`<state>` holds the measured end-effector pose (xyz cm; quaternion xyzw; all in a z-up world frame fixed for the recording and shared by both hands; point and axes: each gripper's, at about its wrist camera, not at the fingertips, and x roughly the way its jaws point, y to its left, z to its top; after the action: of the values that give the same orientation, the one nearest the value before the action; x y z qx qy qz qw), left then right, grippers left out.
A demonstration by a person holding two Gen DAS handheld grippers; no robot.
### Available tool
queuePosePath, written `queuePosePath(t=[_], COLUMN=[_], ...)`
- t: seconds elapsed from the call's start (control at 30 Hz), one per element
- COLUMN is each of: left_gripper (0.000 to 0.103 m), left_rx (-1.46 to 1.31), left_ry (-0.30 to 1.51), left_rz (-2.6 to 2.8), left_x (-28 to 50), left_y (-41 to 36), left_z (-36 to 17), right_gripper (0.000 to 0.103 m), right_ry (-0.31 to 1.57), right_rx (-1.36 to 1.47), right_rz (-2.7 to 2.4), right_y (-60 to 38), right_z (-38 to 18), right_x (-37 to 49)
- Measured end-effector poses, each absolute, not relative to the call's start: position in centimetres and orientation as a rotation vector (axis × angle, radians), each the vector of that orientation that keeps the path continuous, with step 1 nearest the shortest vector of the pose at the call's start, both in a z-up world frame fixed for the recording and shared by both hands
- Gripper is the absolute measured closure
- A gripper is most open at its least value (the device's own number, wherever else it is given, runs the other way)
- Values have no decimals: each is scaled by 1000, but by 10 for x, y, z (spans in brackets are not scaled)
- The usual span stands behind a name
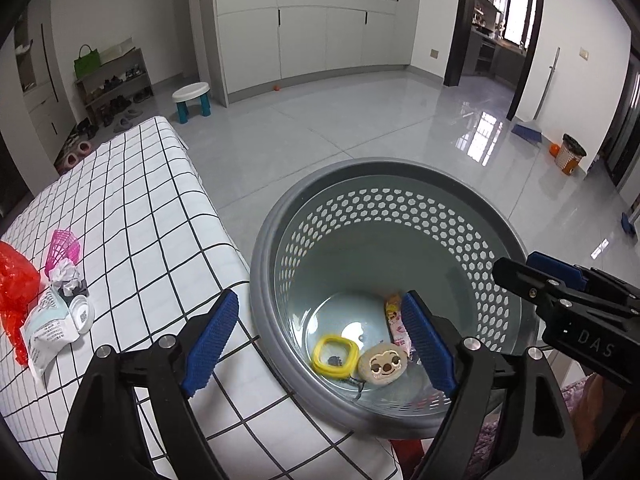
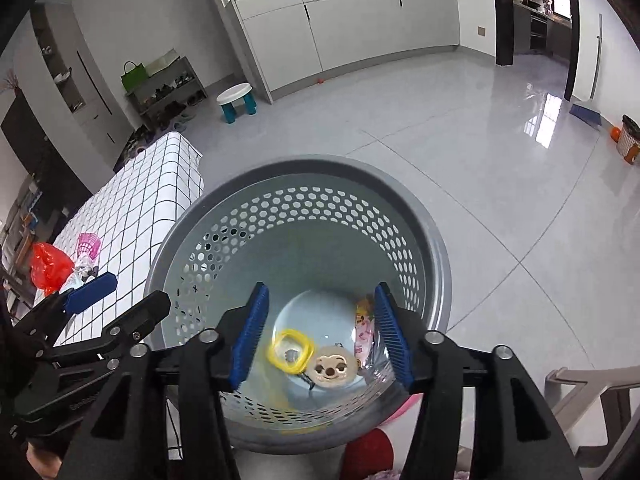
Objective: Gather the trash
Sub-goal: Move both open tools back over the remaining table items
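A grey perforated basket stands beside the checked table. At its bottom lie a yellow square ring, a round cartoon-face piece and a pink wrapper. My right gripper hangs open over the basket's inside, nothing between its pads. My left gripper is open and empty, straddling the basket's near-left rim and the table edge. On the table's left lie a red plastic bag, a pink mesh piece, a white packet and crumpled scraps.
A white stool with teal legs and a shoe rack stand on the tiled floor behind the table. A small bin and a blue broom sit at the far right. A plastic chair is close on my right.
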<state>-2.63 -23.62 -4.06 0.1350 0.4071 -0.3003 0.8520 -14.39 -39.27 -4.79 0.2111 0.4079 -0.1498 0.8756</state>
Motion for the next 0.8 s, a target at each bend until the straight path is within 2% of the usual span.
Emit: queuePosePath(t=[0.23, 0.4, 0.8], left_gripper=[18, 14, 9], left_rx=[259, 241, 191], left_ry=[849, 838, 824], left_rz=[-613, -580, -487], left_x=[-29, -31, -34], left_y=[-230, -216, -164], left_z=[-33, -29, -17], right_gripper=[41, 32, 26], right_ry=[860, 843, 825], right_rx=[437, 420, 384], right_rz=[-297, -280, -187], right_y=[-388, -382, -345], right_z=[-50, -48, -43], right_x=[-139, -138, -124])
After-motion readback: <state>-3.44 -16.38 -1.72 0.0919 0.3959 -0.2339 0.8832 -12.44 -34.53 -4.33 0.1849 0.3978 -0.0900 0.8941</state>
